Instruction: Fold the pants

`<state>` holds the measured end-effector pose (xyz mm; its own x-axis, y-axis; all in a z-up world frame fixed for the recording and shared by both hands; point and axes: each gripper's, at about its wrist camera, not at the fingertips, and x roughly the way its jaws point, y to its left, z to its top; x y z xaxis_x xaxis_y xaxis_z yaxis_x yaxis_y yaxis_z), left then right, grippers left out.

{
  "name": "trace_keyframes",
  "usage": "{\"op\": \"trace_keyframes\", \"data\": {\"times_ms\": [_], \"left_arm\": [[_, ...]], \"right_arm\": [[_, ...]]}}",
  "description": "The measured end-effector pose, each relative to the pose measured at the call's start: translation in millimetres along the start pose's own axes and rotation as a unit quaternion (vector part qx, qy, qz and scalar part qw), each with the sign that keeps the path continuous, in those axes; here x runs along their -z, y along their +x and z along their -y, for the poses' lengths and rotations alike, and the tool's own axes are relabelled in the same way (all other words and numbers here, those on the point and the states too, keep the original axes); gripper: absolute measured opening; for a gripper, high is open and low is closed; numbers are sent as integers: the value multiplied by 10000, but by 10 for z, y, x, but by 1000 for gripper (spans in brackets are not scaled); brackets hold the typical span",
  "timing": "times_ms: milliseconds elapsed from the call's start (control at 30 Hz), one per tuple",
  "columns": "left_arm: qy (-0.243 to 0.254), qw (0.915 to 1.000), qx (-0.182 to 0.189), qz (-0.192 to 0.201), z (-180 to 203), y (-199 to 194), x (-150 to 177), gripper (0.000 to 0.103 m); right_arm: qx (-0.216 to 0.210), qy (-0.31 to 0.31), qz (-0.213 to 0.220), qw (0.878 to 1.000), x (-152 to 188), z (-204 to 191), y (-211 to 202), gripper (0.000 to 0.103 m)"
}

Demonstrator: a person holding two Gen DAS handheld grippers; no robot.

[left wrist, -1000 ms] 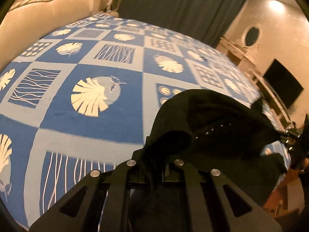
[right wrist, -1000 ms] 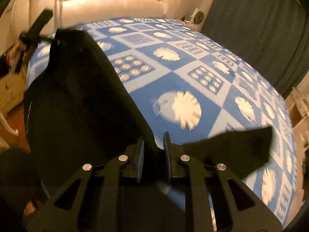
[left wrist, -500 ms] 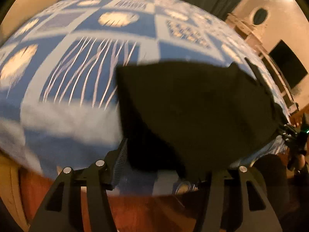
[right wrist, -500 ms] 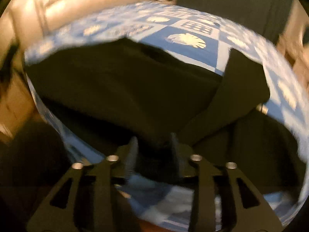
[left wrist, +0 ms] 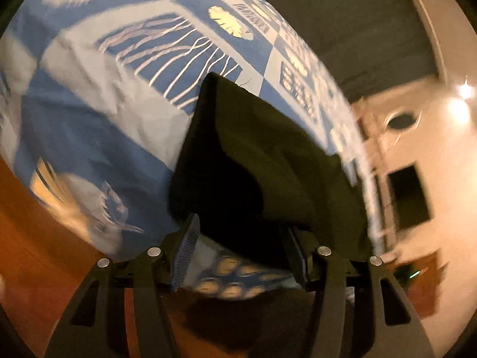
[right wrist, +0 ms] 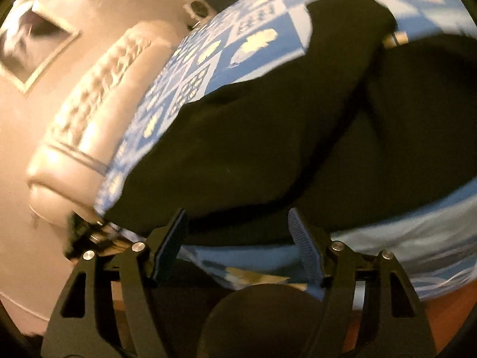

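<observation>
The black pants (left wrist: 262, 161) lie in a folded heap on the blue and white patterned bedspread (left wrist: 98, 113), near the bed's front edge. My left gripper (left wrist: 241, 238) is open, its fingers spread on either side of the heap's near edge, holding nothing. In the right wrist view the pants (right wrist: 268, 137) fill the middle, one layer lying over another. My right gripper (right wrist: 238, 232) is open just in front of the near edge of the pants, holding nothing.
The bed's cream tufted headboard (right wrist: 89, 95) is at the left in the right wrist view. Dark curtains (left wrist: 357, 24), a wall with an oval mirror (left wrist: 402, 120) and a dark screen (left wrist: 410, 197) lie beyond the bed. Orange-brown floor (left wrist: 35, 238) shows below the bed edge.
Both grippers held the pants up a second ago. They set them down on the bedspread, opened and drew back towards the bed edge. The pants now lie folded.
</observation>
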<state>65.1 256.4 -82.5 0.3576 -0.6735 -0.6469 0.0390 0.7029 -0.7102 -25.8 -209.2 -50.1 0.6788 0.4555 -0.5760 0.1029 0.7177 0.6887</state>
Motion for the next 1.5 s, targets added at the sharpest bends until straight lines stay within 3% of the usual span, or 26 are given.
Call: {"op": "trace_keyframes", "data": {"times_ms": [100,200,300,500,633,767,833,967,1100,1233,1367,1500], "left_arm": [[-294,9995,-45,-59,-74,70,24,55],[-268,9986,-449,39,-76,96,64,55],[-295,9981,-525,147,-34,105,72,55],[-764,9965,-323,94,-47,188,102,55],[-987,9948,-207,158,-78,161,155,55],[-1021,9943,-152,259,-86,154,99,55],[-1067,9937,-146,308,-97,166,59,55],[-1072,9933,-317,288,-121,248,0,55],[-1311,9903,-128,450,-89,108,73,55],[-1026,9925,-39,664,73,-43,75,55],[-1333,9880,174,763,9,-114,82,56],[-1415,9867,23,803,-82,-143,131,60]], "right_arm": [[-277,490,38,9984,19,141,19,75],[-561,913,131,9942,24,226,19,77],[-809,1284,155,9883,19,283,71,78],[-681,1442,333,9866,-12,288,167,78],[-396,1183,369,9915,-59,173,241,75],[-320,1318,434,9898,-71,206,296,68],[-300,1380,447,9890,-86,242,318,58],[-150,1454,475,9881,-88,310,348,24],[-272,1570,461,9861,-76,347,332,21],[-275,1564,462,9862,-79,341,344,20],[-341,1635,465,9849,-87,348,335,19],[-360,1658,453,9845,-98,351,344,19]]}}
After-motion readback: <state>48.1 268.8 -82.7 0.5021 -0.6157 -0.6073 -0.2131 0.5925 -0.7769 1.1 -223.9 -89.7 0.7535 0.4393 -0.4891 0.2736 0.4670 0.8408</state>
